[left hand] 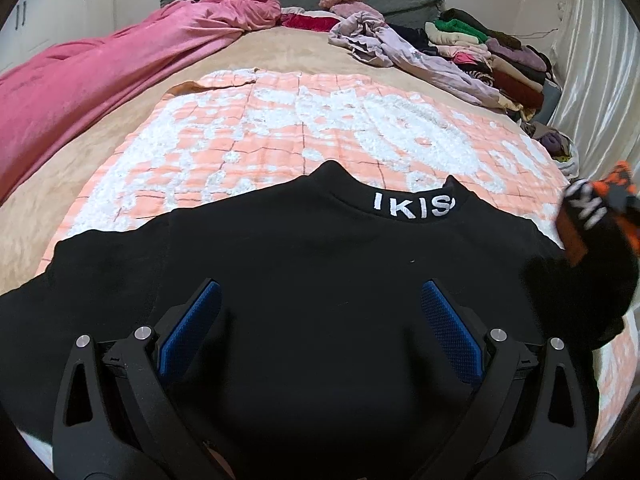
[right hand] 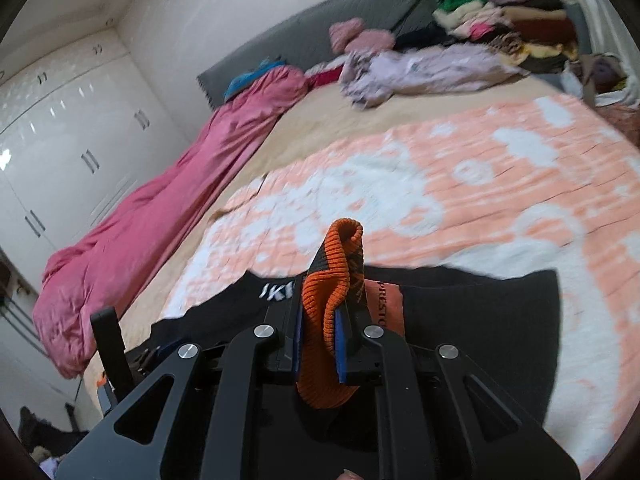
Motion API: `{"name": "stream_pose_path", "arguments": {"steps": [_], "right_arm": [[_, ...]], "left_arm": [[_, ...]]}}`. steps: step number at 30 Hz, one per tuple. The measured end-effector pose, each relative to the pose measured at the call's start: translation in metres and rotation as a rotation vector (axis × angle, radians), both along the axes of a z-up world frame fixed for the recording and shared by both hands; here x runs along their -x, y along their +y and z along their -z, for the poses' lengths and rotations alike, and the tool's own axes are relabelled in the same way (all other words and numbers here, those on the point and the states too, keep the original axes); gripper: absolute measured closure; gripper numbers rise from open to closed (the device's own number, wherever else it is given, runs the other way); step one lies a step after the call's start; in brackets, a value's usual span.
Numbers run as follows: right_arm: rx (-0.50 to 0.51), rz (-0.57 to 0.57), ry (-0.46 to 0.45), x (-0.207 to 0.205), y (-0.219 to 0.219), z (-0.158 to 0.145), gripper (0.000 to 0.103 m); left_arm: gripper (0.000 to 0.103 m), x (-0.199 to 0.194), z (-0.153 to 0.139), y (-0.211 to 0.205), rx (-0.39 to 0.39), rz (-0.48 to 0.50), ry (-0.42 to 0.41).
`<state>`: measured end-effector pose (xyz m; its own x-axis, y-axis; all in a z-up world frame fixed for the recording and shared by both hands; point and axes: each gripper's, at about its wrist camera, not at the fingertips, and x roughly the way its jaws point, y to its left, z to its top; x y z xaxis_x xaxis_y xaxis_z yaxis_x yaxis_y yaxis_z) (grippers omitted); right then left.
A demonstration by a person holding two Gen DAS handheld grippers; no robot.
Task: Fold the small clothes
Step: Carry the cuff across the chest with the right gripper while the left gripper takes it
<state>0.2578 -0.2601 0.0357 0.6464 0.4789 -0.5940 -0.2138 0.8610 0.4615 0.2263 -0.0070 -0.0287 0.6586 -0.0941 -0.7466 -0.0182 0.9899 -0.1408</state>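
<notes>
A black sweater (left hand: 304,264) lies flat on the bed's peach quilt (left hand: 280,120). The left hand-held gripper (left hand: 320,304) hovers over it, blue pads spread wide. The right hand-held gripper (right hand: 320,320) is clamped on the orange ribbed cuff (right hand: 336,280).

Soft, even indoor light; glare on the glossy wardrobe doors (right hand: 72,148). Right wrist view motion-blurred, left sharp; both bend and darken toward corners

White "IKIS" across the collar (left hand: 414,205) of the black sweater (left hand: 304,280), last letters cut off; "PRESTO" down an orange patch (right hand: 385,304), rest hidden behind the cuff
</notes>
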Motion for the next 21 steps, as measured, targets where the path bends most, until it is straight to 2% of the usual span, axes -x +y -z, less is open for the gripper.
{"name": "stream_pose_path", "arguments": {"steps": [7,8,11,13,15,17,21], "right_arm": [[-0.006,-0.079,0.075,-0.012,0.048,0.021,0.091],[-0.006,-0.085,0.084,-0.014,0.05,0.024,0.088],[-0.025,-0.106,0.113,-0.019,0.063,0.031,0.087],[-0.016,-0.111,0.114,-0.021,0.066,0.032,0.082],[-0.011,-0.112,0.11,-0.021,0.068,0.031,0.072],[0.009,-0.107,0.099,-0.02,0.068,0.03,0.072],[0.106,-0.075,0.072,-0.014,0.062,0.03,0.054]], "left_arm": [[0.009,-0.002,0.002,0.01,0.01,-0.004,0.03],[0.009,-0.002,0.003,0.011,0.012,-0.003,0.039],[0.009,-0.002,0.004,0.015,0.02,-0.003,0.051],[0.009,-0.002,0.004,0.017,0.035,0.0,0.056],[0.009,-0.002,0.004,0.018,0.049,0.005,0.057],[0.009,-0.001,0.004,0.018,0.075,0.02,0.053],[0.01,0.003,0.005,0.011,0.167,0.074,0.049]]}}
